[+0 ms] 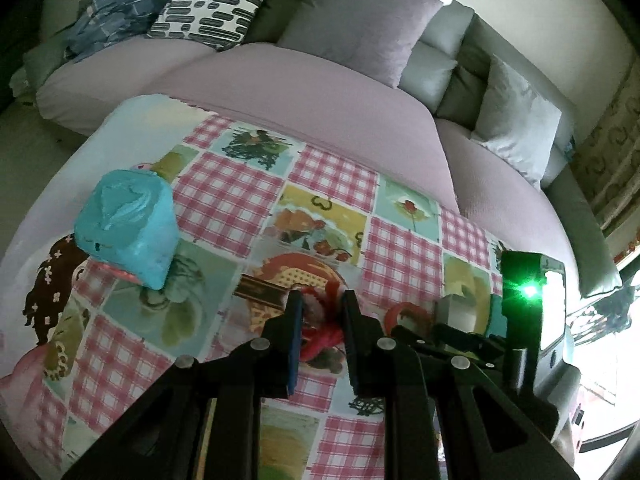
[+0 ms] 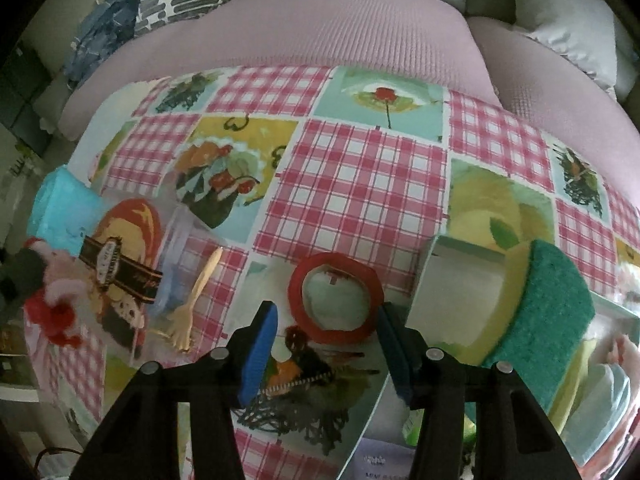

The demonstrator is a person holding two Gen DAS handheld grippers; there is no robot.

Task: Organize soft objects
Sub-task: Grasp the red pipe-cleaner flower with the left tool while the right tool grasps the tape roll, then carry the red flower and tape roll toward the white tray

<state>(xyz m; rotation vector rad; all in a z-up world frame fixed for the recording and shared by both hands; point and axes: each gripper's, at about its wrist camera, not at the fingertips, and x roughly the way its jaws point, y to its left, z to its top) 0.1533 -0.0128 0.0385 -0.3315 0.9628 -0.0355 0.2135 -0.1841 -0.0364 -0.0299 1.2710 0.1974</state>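
Note:
My left gripper is shut on a fluffy red and pink toy, held just above the patchwork tablecloth. The same toy shows at the left edge of the right wrist view. A red ring lies flat on the cloth, and my right gripper hangs over it, pointing steeply down. Its jaws stand apart on either side of the ring's near half; the left pad is clear of it. A green and yellow sponge leans in a white box to the right.
A blue wrapped block sits at the table's left. A gold fork lies in clear packaging beside a brown-banded label. Behind the table is a lilac-covered sofa with several cushions and a blue bundle.

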